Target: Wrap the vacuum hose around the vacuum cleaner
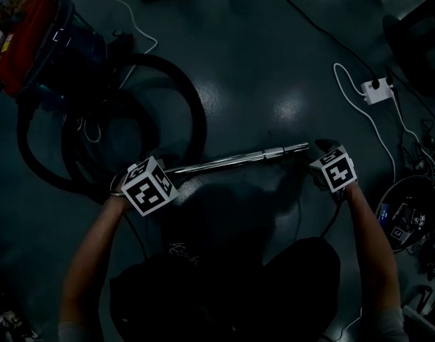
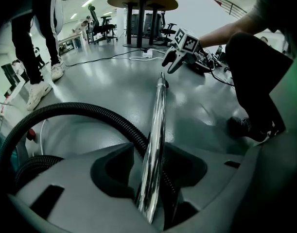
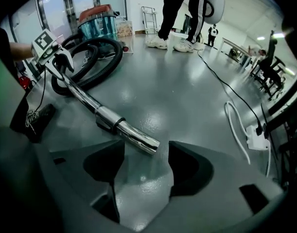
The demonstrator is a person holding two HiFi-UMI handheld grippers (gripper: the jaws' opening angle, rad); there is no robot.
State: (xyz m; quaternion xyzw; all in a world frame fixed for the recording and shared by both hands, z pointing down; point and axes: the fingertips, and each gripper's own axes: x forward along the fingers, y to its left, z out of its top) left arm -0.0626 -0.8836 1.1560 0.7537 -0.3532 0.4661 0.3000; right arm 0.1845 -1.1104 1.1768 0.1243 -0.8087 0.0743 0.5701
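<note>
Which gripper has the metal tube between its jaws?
The left gripper: the metal tube runs between its jaws, gripped. The right gripper is open, with the tube's end near its tips, ungripped.

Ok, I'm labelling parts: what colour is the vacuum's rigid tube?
The tube is shiny chrome silver, clearest in the left gripper view.

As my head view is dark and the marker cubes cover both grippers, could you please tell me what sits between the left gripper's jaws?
Observer: The chrome wand runs between the left gripper jaws, with the black hose crossing behind it. I cannot tell whether the pads press on it.
Operator: Thank you. And the right gripper?
Observer: The right gripper is open. The wand's free end shows at its jaw tips, and neither pad touches it.
Operator: Is anyone close by?
Observer: A person in dark trousers stands beyond the vacuum cleaner.
</note>
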